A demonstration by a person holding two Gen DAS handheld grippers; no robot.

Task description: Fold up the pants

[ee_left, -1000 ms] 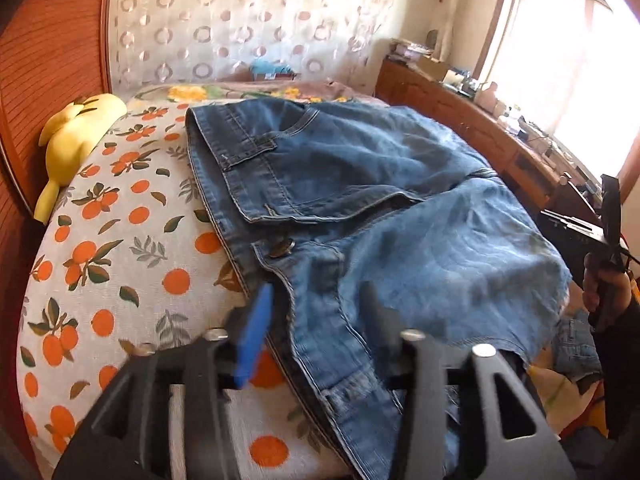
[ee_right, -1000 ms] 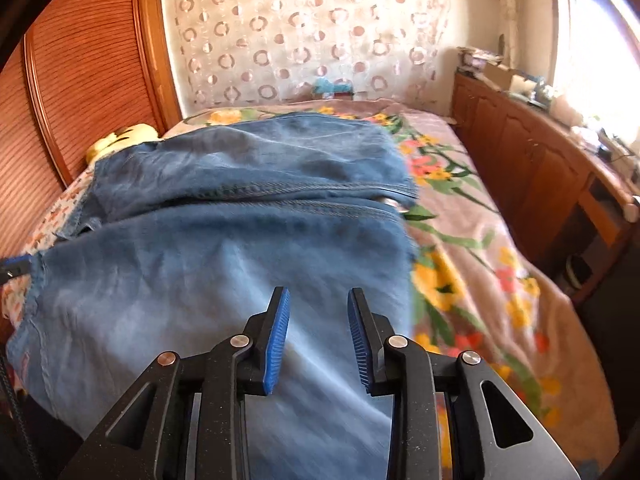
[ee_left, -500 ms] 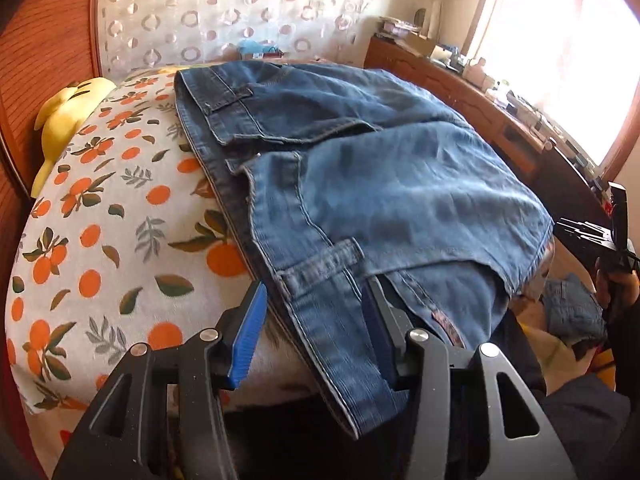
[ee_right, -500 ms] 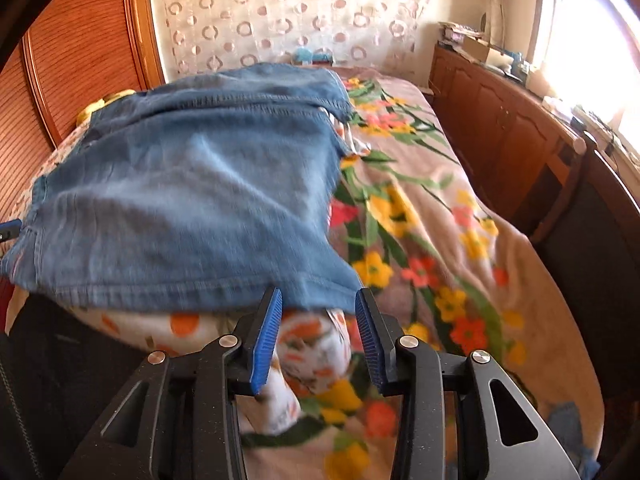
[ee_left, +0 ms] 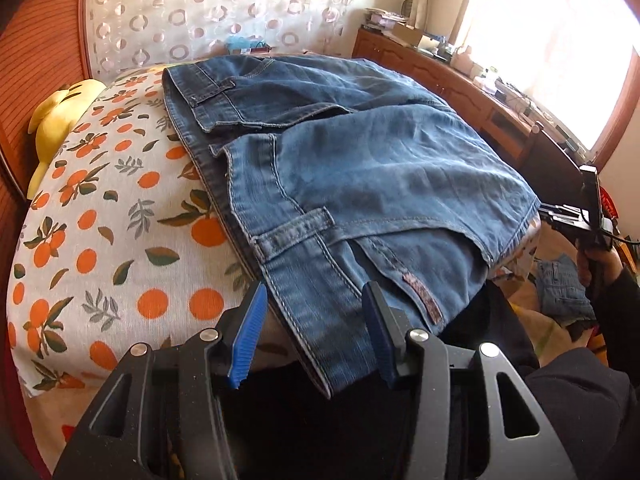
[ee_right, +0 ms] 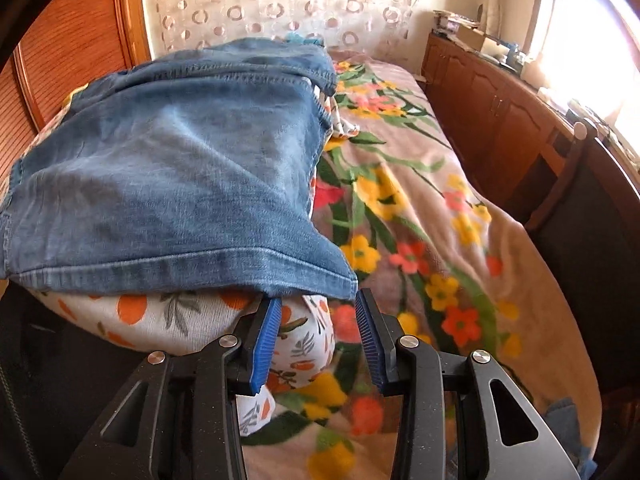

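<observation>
We saw the jeans point(ee_left: 360, 184) lying folded on a cushion point(ee_left: 100, 240) printed with oranges, the cushion sitting on a bed under a flowered blanket point(ee_right: 420, 208); the waistband end ran along the jeans' left edge in the left wrist view, with a belt loop point(ee_left: 296, 228) showing on top, and the near corner of the denim hung over the cushion's front edge; the left gripper point(ee_left: 316, 336) stood at that overhang with its jaws apart, the hanging denim passing between the blue pads point(ee_left: 248, 332) without either pad pressing on it, so we counted it as not gripping; the right gripper point(ee_right: 316, 338) sat at the other near corner, where the hem point(ee_right: 192, 272) of the top layer reached just over the fingertips; its jaws had just been closing, yet a clear gap remained between them, and in that gap we saw only the cushion cover and the blanket, the hem lying above the tips rather than clamped; from the left wrist view we also saw the person's right hand point(ee_left: 596, 260) holding the right gripper's handle at the far right, a dark sleeve below it; a yellow plush point(ee_left: 60, 120) lay against the wooden headboard point(ee_left: 40, 40) at the left of the cushion; a patterned curtain point(ee_left: 220, 8) hung behind the bed, and a wooden cabinet point(ee_right: 500, 112) ran along the right side under a bright window.
</observation>
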